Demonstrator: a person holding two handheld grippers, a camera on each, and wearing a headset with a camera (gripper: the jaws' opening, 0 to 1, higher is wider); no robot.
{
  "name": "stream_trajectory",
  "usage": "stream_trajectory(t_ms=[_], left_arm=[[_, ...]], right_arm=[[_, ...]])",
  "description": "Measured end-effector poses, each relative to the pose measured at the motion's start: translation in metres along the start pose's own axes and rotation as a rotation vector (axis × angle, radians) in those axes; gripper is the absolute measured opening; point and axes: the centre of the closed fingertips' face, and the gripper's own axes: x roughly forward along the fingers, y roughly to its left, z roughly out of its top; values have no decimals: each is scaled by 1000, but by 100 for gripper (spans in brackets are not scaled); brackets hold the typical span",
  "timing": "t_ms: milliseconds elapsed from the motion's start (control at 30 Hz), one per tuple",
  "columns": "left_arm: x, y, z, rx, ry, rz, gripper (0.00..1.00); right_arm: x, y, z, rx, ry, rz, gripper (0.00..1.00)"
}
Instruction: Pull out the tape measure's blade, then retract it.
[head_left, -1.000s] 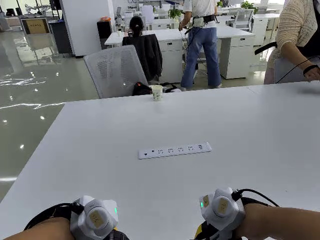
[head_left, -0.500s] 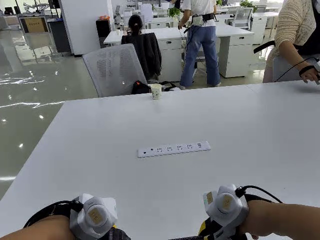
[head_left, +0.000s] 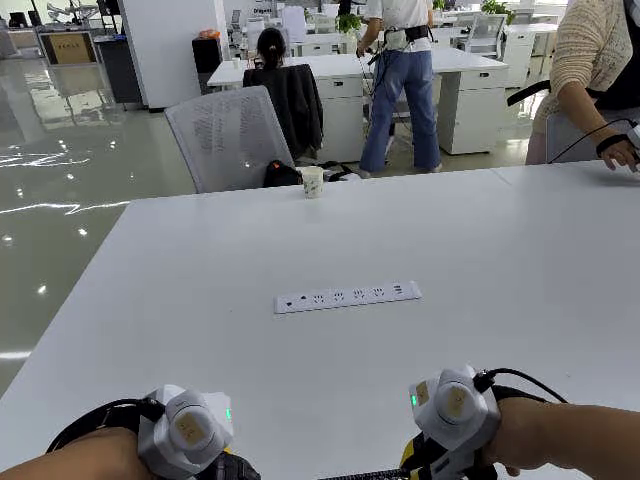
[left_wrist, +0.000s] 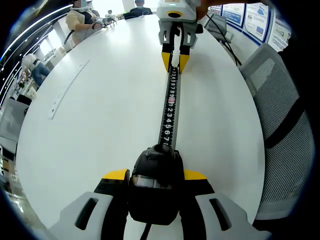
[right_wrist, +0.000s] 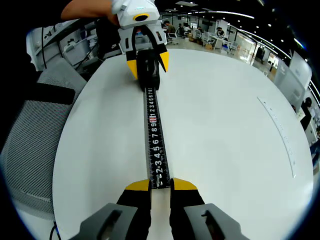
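Across the white table (head_left: 300, 240), your hands have drawn apart over the last second, and the blade (right_wrist: 154, 135) now runs straight between them. Your left gripper (left_wrist: 155, 176) is clamped around the tape measure case (left_wrist: 154, 200), while your right gripper (right_wrist: 160, 186) is closed on the blade's tip. The pull-out looks about done, so retraction comes next.

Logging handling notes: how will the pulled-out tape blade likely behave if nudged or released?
The blade runs straight from the case to the right gripper, so it is probably stiff lengthwise yet apt to buckle if pushed sideways. Thin and narrow, it looks light. Freed, it would likely snap back into the case.
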Motion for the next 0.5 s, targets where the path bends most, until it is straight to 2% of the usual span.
stream_trajectory(t_ms=[500], left_arm=[[0,-1,0,0,5,9,34]], right_arm=[[-5,1,-6,-8,7,1,10]])
